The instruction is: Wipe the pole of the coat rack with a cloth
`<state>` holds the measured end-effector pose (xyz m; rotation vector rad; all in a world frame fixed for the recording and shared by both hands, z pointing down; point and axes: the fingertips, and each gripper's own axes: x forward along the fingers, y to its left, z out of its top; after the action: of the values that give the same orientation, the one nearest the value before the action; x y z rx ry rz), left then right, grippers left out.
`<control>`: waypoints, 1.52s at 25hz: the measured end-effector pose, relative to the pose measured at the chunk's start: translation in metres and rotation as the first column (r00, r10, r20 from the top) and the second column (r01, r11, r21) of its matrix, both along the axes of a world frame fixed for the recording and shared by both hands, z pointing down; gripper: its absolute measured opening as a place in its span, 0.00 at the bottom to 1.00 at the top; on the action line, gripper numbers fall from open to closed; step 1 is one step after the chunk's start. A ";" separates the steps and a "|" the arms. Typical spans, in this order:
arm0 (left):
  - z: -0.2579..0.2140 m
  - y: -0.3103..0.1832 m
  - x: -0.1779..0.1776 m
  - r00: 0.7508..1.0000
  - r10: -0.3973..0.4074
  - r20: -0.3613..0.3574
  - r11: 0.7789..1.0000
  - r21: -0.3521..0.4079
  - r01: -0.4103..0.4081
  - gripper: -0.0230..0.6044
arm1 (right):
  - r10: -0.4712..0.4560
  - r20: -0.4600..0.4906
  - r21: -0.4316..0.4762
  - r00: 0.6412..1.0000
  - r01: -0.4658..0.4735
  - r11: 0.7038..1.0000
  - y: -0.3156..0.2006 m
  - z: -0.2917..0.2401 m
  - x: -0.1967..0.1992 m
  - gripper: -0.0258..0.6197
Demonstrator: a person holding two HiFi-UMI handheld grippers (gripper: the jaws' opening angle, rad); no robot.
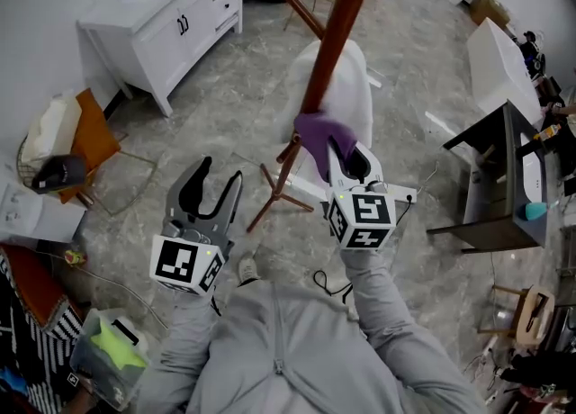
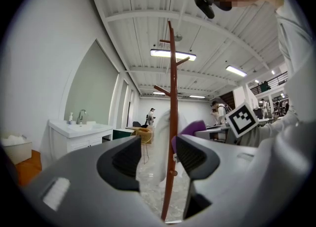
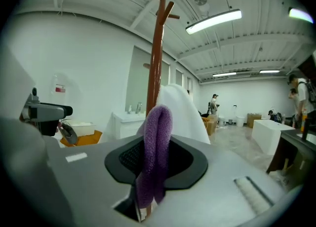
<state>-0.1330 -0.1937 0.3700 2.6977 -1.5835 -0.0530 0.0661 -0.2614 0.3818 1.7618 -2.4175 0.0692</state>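
the right hand-held gripper has its jaws closed tight on a purple cloth, which stands folded up out of the jaws and hangs down a little in front of them. in the head view the cloth at this gripper's tip lies against the lower part of the reddish-brown pole of the coat rack; how hard it presses cannot be told. in the right gripper view the pole rises straight up just beyond the cloth, with short pegs branching near its top. a white garment hangs on the rack, just past the right gripper's jaws and on the far side of the pole.

the left hand-held gripper hangs to the left of the right one, apart from the pole, its jaws spread with nothing between them. in the left gripper view the pole shows through the gap of the jaws but stands beyond them, untouched, and the purple cloth shows beside the right-hand jaw. the rack's splayed legs rest on the grey marbled floor just ahead of the left gripper. a white vanity with a sink stands far ahead and to its left.
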 end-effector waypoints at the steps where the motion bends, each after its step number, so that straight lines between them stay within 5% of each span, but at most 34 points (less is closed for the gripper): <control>1: 0.002 -0.001 -0.002 1.000 -0.001 -0.001 1.000 -0.004 0.001 0.41 | 0.010 0.003 -0.011 1.000 -0.010 1.000 -0.003 0.005 0.000 0.17; 18: 0.011 -0.026 0.010 0.998 0.065 0.003 0.998 -0.027 -0.065 0.42 | 0.092 -0.058 0.011 0.994 -0.092 0.996 -0.010 -0.008 0.018 0.17; 38: 0.000 -0.026 0.056 0.990 0.139 0.015 0.990 -0.001 -0.139 0.42 | 0.236 -0.030 0.051 0.971 -0.234 0.971 0.027 -0.030 0.104 0.17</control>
<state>-0.0768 -0.2193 0.3699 2.8069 -1.3936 -0.0319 0.1697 -0.2344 0.3515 2.0444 -2.1923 0.0064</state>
